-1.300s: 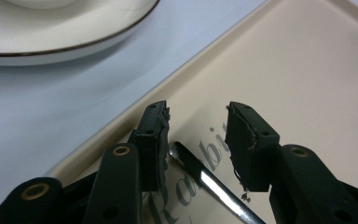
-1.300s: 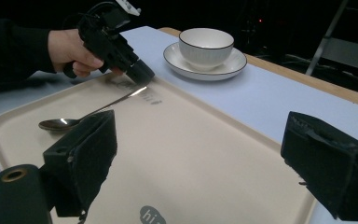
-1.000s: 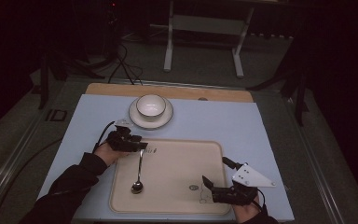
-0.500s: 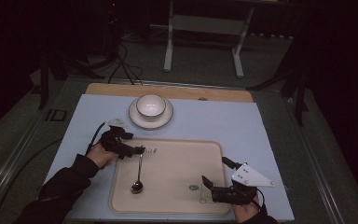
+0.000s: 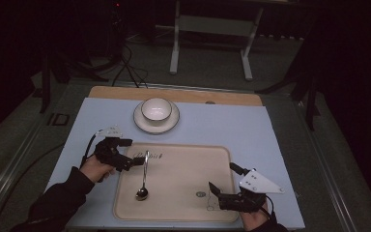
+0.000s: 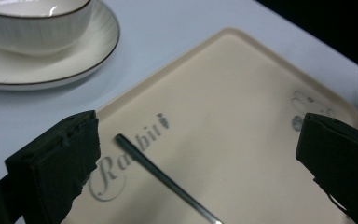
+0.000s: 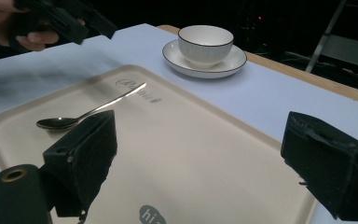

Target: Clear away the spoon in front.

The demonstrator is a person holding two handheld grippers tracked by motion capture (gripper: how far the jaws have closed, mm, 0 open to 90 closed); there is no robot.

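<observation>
A metal spoon (image 5: 143, 178) lies on the beige tray (image 5: 183, 166), its bowl toward the front and its handle toward the back. My left gripper (image 5: 131, 152) hovers at the tray's back left corner, by the handle's tip. Its jaws have just been opening and stand wide apart. In the left gripper view the spoon handle (image 6: 165, 179) lies on the tray (image 6: 233, 88) between them, untouched. My right gripper (image 5: 214, 196) rests open over the tray's front right part, with nothing between its jaws. In the right gripper view the spoon (image 7: 86, 113) lies ahead to the left.
A white cup (image 5: 156, 109) sits on a saucer (image 5: 170, 123) behind the tray, on the light blue table cover (image 5: 232, 125). A wooden strip (image 5: 183, 94) runs along the far edge. Metal stand legs (image 5: 176, 43) rise beyond the table in the dark.
My left gripper has opened and drawn back to the left, away from the spoon handle. The spoon stays flat on the tray. My right gripper has not moved.
</observation>
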